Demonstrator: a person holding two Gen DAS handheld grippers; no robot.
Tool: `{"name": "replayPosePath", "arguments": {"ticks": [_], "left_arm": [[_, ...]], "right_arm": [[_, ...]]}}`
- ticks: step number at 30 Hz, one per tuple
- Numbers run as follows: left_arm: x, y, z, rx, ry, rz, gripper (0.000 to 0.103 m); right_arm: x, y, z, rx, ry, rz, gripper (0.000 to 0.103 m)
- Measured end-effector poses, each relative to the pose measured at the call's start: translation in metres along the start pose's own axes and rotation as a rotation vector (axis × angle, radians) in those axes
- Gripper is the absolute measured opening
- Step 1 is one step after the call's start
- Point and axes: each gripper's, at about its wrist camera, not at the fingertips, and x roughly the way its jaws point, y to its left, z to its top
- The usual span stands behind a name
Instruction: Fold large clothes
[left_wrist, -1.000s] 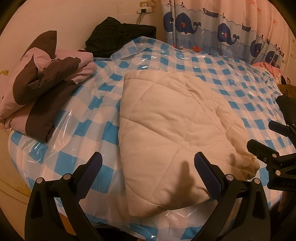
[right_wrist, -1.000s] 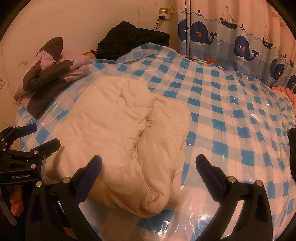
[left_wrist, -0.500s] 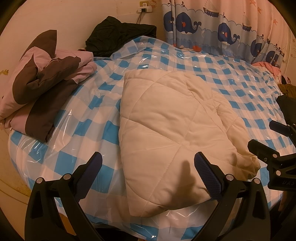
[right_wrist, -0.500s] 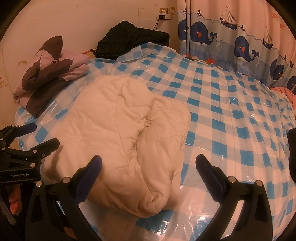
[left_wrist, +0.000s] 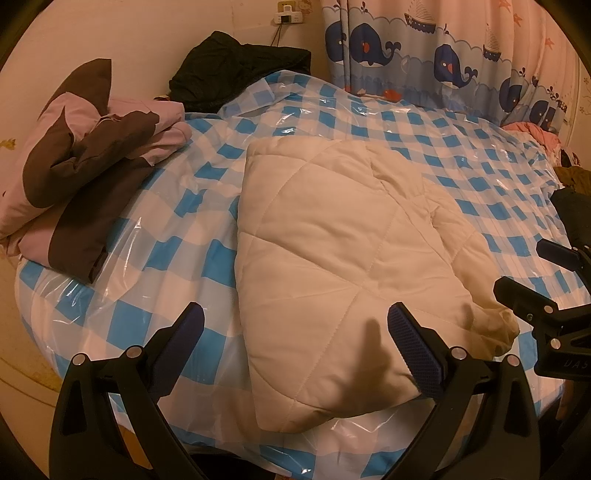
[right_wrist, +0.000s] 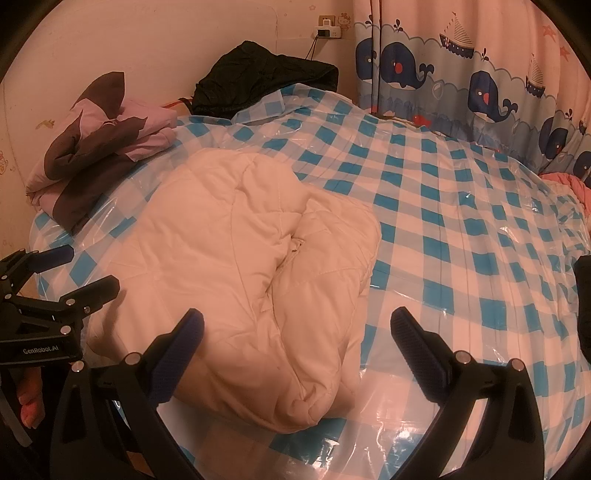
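Your left gripper has its jaws spread wide apart, holding nothing, poised over the near edge of the cream quilted garment. Your right gripper is likewise spread wide and empty, above the garment's bunched near corner. Each gripper shows at the edge of the other's view, close alongside.

The cream quilted garment lies folded into a thick bundle on the blue-and-white checked bed cover, which is glossy like plastic film. Its left side is flat and stitched in panels; its right side is rumpled.

Farther back left sits a pink-and-brown folded pile. A black garment lies near the wall. A whale-print curtain hangs at the right.
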Motion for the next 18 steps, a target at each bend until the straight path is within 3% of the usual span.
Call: {"name": "replayPosePath", "arguments": {"ticks": [18], "left_arm": [[0.0006,-0.0013,-0.0019,0.000,0.008,0.002,0.096]], "right_arm": [[0.0006,0.0001,-0.0002,-0.001,-0.001,-0.002,0.098]]}}
